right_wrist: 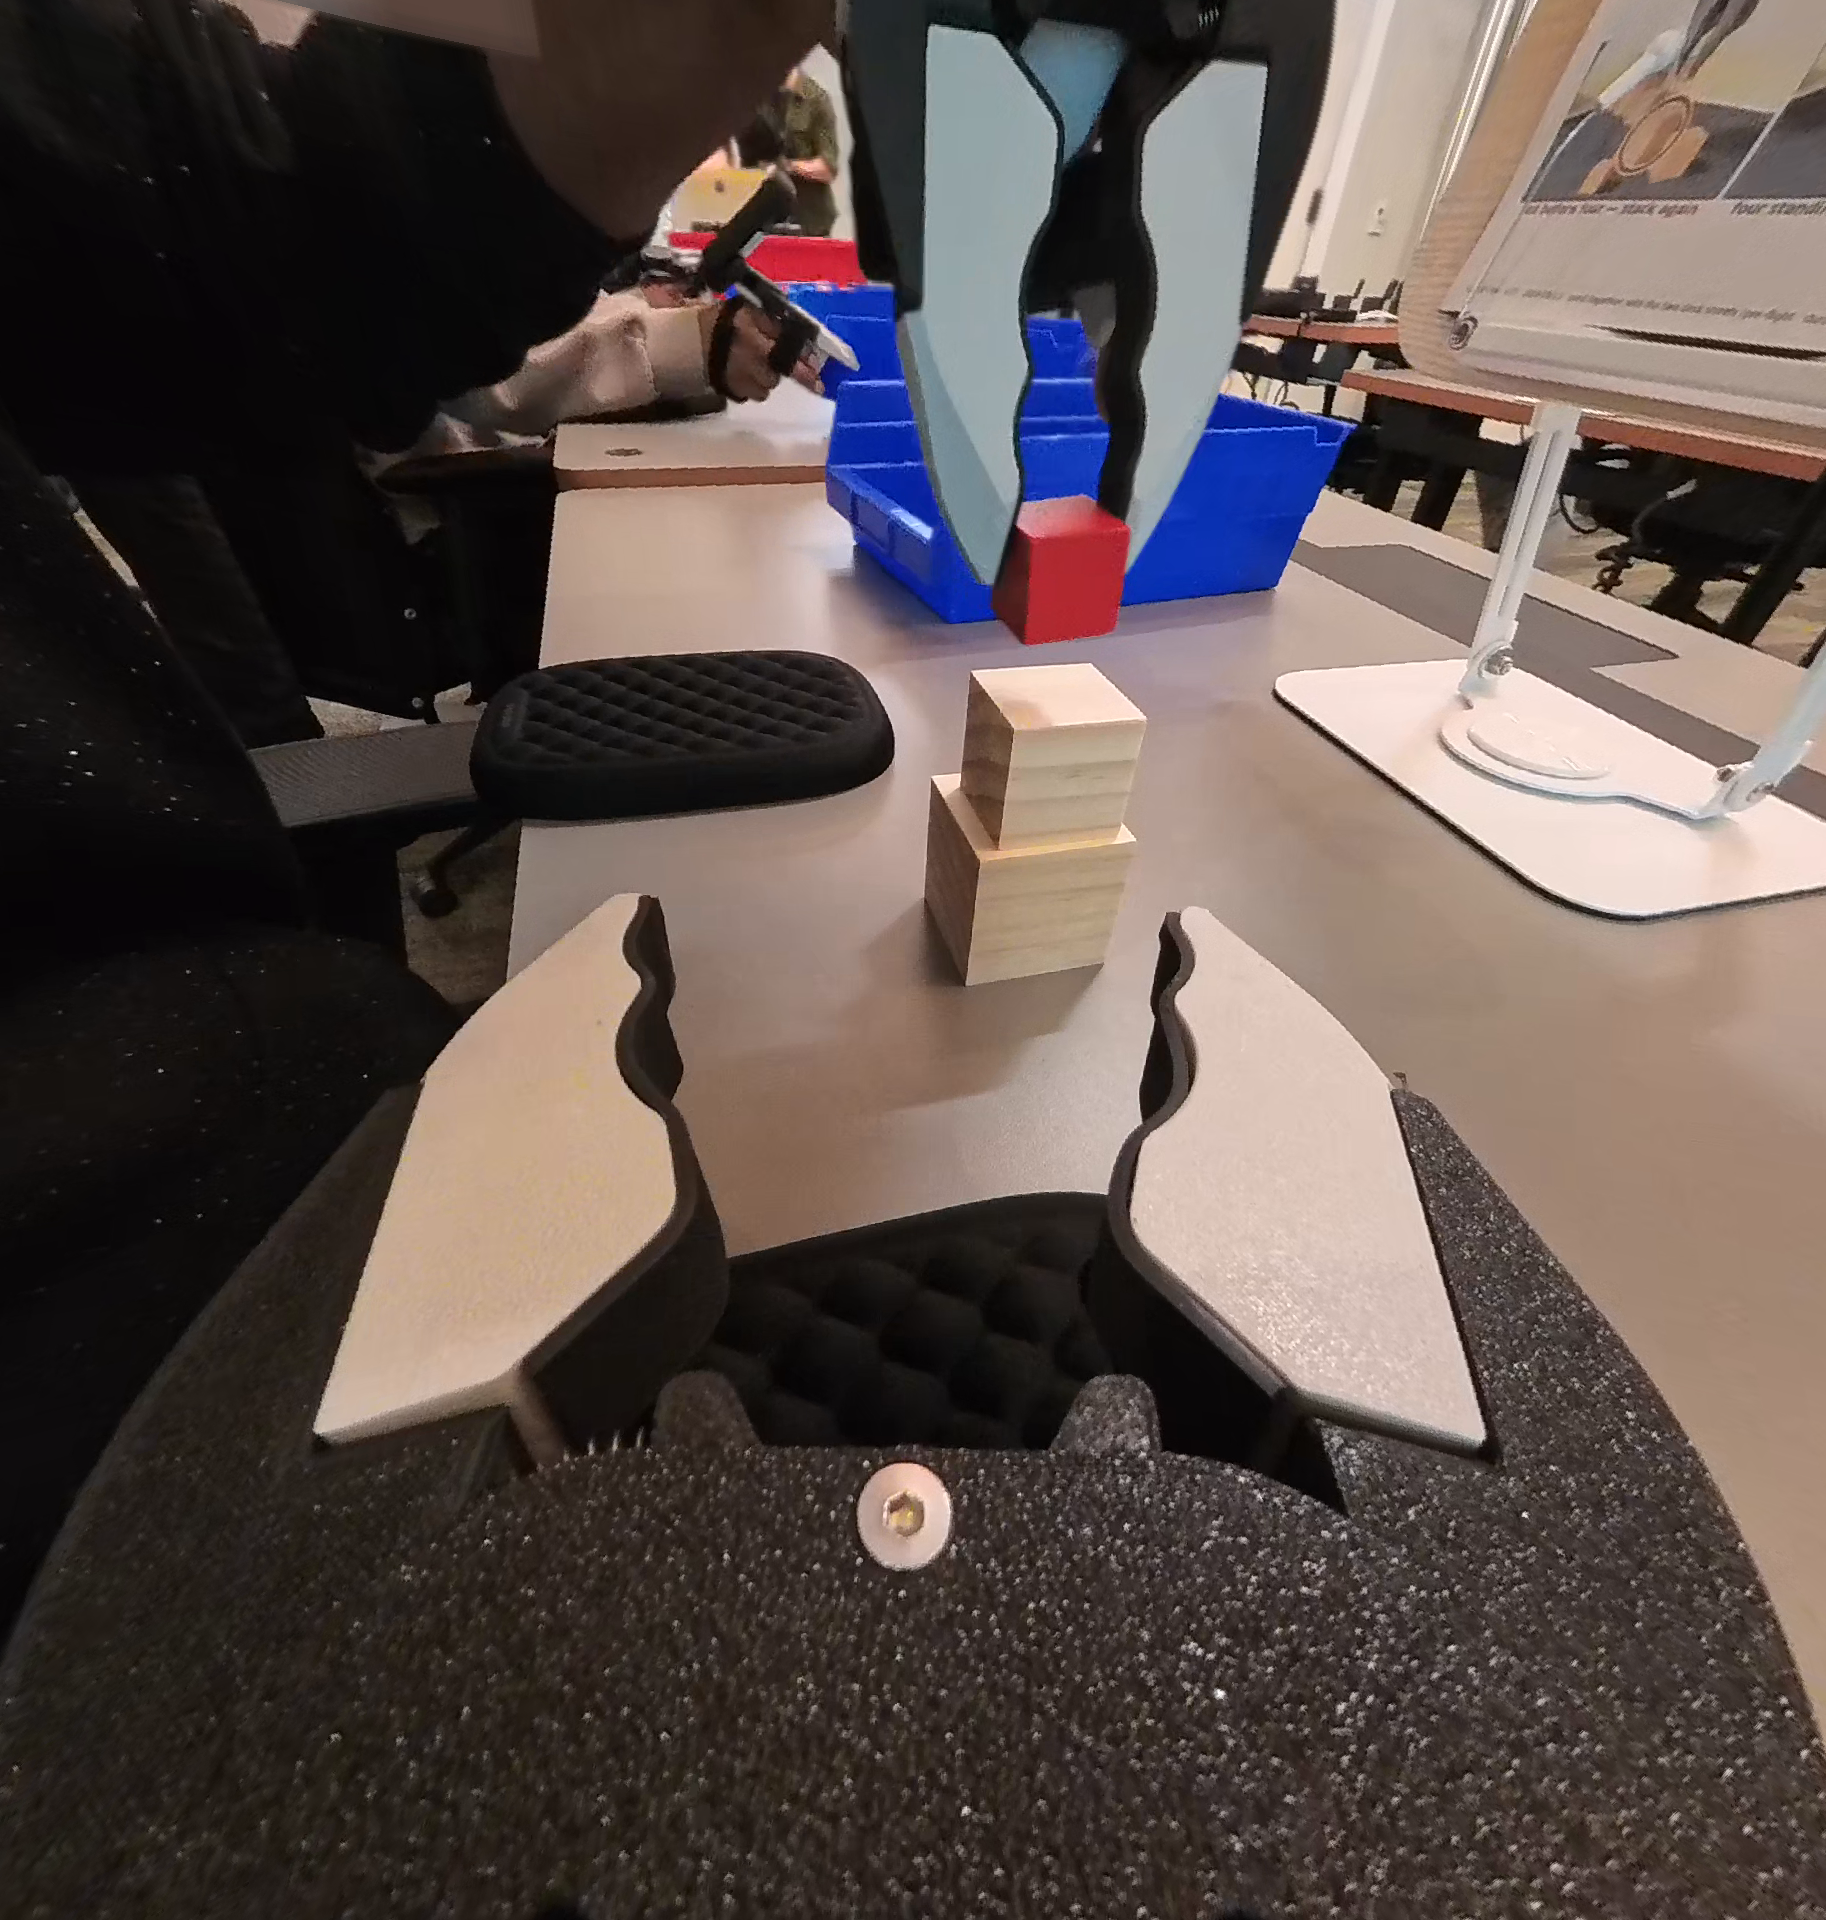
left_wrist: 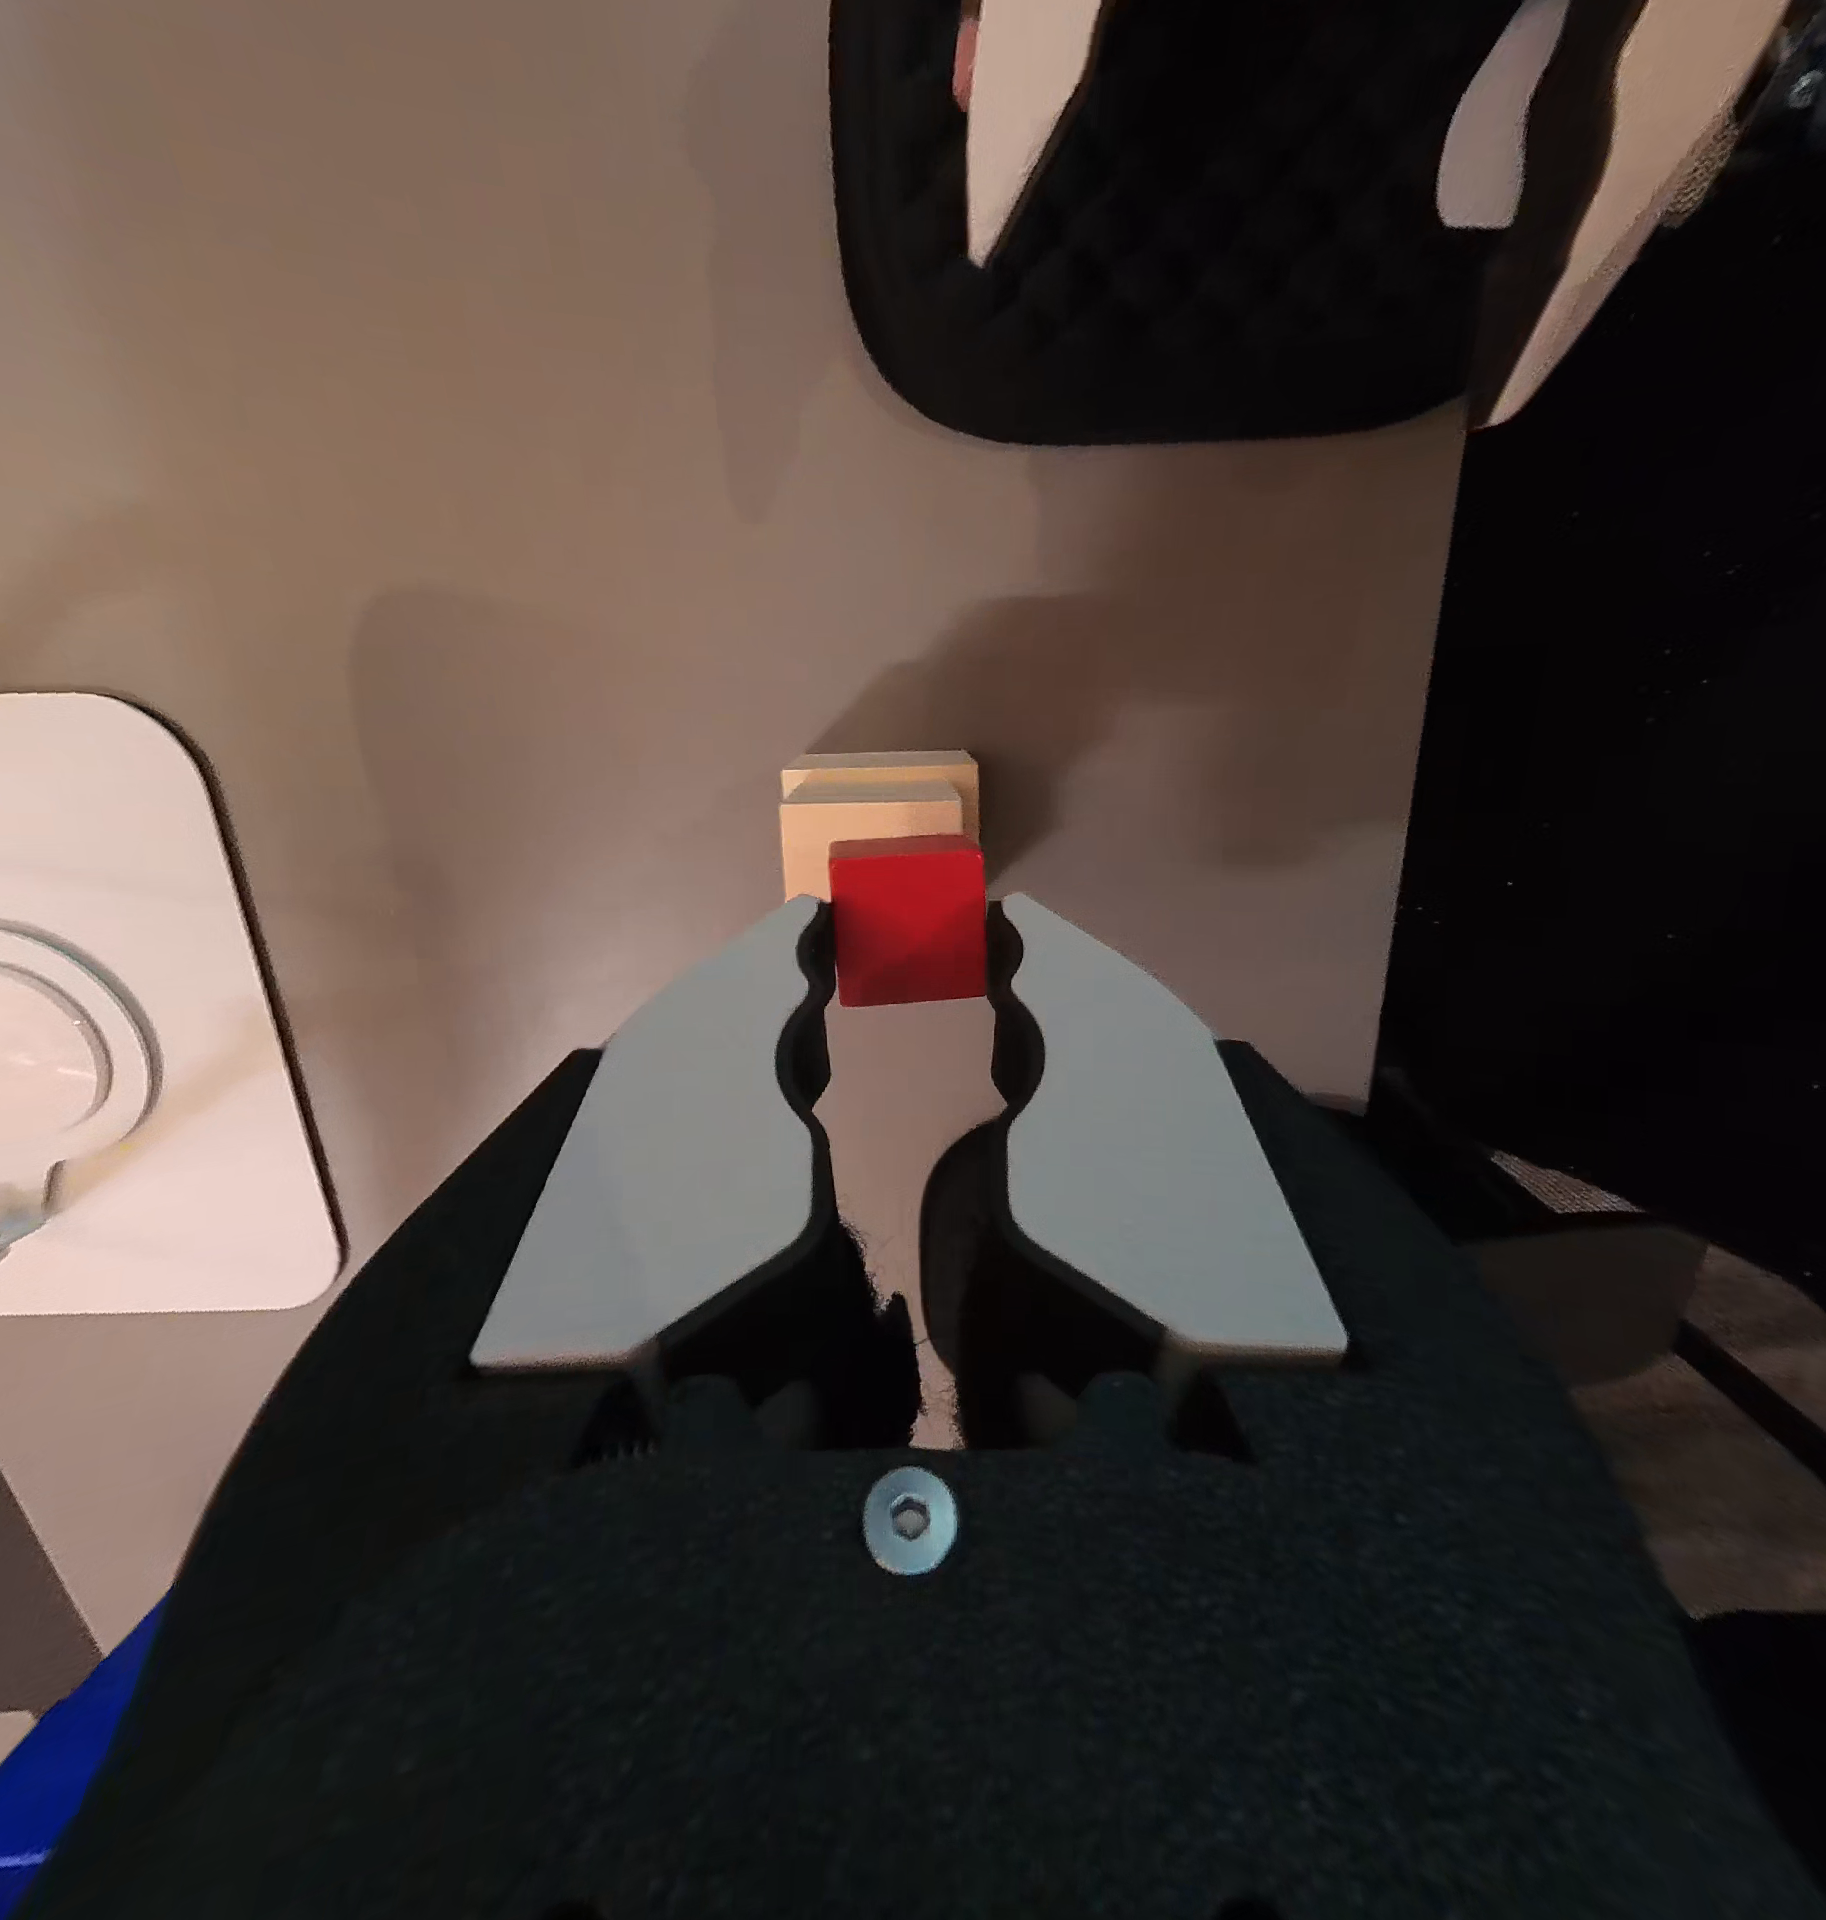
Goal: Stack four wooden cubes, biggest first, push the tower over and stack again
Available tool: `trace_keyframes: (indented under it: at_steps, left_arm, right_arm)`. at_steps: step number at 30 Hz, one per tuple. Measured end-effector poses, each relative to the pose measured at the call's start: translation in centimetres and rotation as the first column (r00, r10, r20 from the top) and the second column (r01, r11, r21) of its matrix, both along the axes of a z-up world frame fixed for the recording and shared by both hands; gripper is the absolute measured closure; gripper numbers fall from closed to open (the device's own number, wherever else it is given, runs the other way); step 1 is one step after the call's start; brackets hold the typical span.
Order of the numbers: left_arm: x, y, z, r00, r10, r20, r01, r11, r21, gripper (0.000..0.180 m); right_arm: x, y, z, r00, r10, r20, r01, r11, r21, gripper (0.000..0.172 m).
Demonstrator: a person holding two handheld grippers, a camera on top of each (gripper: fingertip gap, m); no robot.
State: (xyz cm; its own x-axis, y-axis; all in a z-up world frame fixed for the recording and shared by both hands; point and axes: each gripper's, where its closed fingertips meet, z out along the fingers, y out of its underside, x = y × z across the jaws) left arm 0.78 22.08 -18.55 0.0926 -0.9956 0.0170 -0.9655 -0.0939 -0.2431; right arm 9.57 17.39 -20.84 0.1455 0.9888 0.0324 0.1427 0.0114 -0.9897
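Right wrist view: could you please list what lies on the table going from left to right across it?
Black quilted armrest pad → stack of two wooden cubes, with the left gripper holding a red cube above it → white stand base.

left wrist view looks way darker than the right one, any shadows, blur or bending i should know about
Left wrist view: dim and warm, black along the right edge, soft shadows on the table around the red cube; the wood blocks look slightly soft. Right wrist view: brighter and even, the blocks sharp, the background room soft, wide-angle bending at the edges, plainest on the white stand.
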Motion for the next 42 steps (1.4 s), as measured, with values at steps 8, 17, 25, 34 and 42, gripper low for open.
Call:
trace_keyframes:
  at_steps: [8, 17, 25, 34, 42]
  left_arm:
    - [-0.2, 0.5, -0.8, 1.000, -0.006, 0.003, 0.006, 1.000, -0.003, 0.153]
    - [-0.4, 0.6, -1.5, 1.000, -0.017, -0.004, 0.017, 1.000, -0.016, 0.153]
    - [-0.3, 0.6, -1.8, 1.000, -0.012, 0.013, 0.013, 0.999, -0.031, 0.153]
    - [-0.1, 0.5, -1.6, 0.998, -0.018, 0.055, 0.020, 0.999, -0.046, 0.146]
    - [-2.5, 2.1, 1.8, 0.987, 0.066, 0.145, -0.078, 0.994, 0.081, 0.108]
  right_arm:
    - [0.0, 0.0, 0.0, 1.000, 0.000, -0.002, 0.000, 1.000, -0.002, 0.084]
    - [0.1, 0.0, 0.1, 1.000, -0.002, -0.005, 0.002, 1.000, -0.003, 0.084]
    - [0.1, 0.0, 0.1, 1.000, -0.002, -0.003, 0.002, 1.000, -0.002, 0.084]
    - [0.1, 0.1, 0.1, 1.000, -0.003, -0.007, 0.003, 1.000, -0.004, 0.086]
    - [0.1, 0.0, 0.1, 1.000, -0.003, -0.005, 0.003, 1.000, -0.001, 0.087]
